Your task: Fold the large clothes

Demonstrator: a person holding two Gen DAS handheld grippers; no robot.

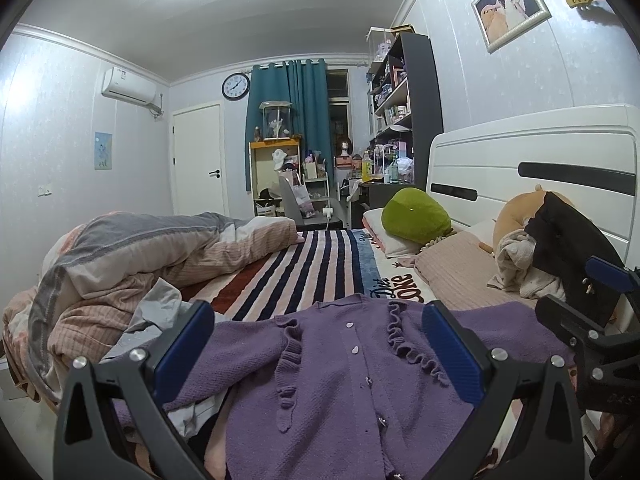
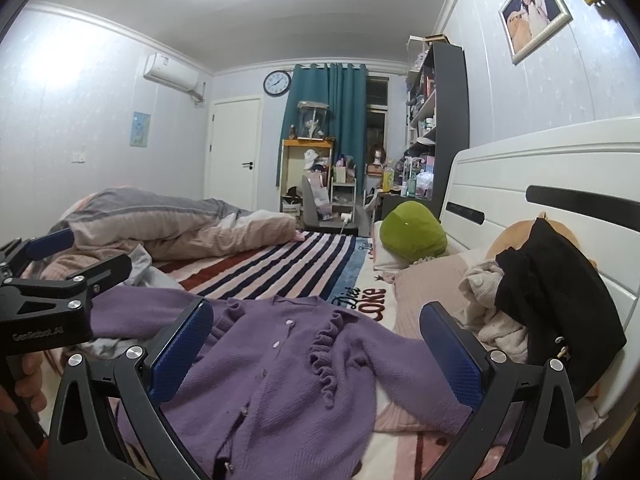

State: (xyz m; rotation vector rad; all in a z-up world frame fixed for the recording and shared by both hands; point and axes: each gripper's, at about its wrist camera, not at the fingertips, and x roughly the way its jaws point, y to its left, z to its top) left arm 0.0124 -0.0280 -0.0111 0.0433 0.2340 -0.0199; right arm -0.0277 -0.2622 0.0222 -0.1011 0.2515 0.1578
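A purple knit cardigan [image 1: 344, 376] with ruffle trim and small buttons lies spread front-up on the bed; it also shows in the right wrist view [image 2: 280, 364]. My left gripper [image 1: 320, 356] is open and empty, its blue-padded fingers [image 1: 180, 352] spread above the cardigan's body. My right gripper [image 2: 316, 356] is open and empty over the cardigan's right side and sleeve. The right gripper shows at the right edge of the left wrist view [image 1: 592, 304]; the left gripper shows at the left of the right wrist view [image 2: 60, 268].
The bed has a striped blanket [image 1: 296, 276], a bunched quilt [image 1: 120, 256] on the left, a pink pillow [image 1: 460, 272], a green plush [image 1: 416, 216], and a pile of black and cream clothes [image 2: 536, 300] by the white headboard [image 1: 540, 160]. Light grey cloth [image 1: 148, 320] lies under the cardigan's left side.
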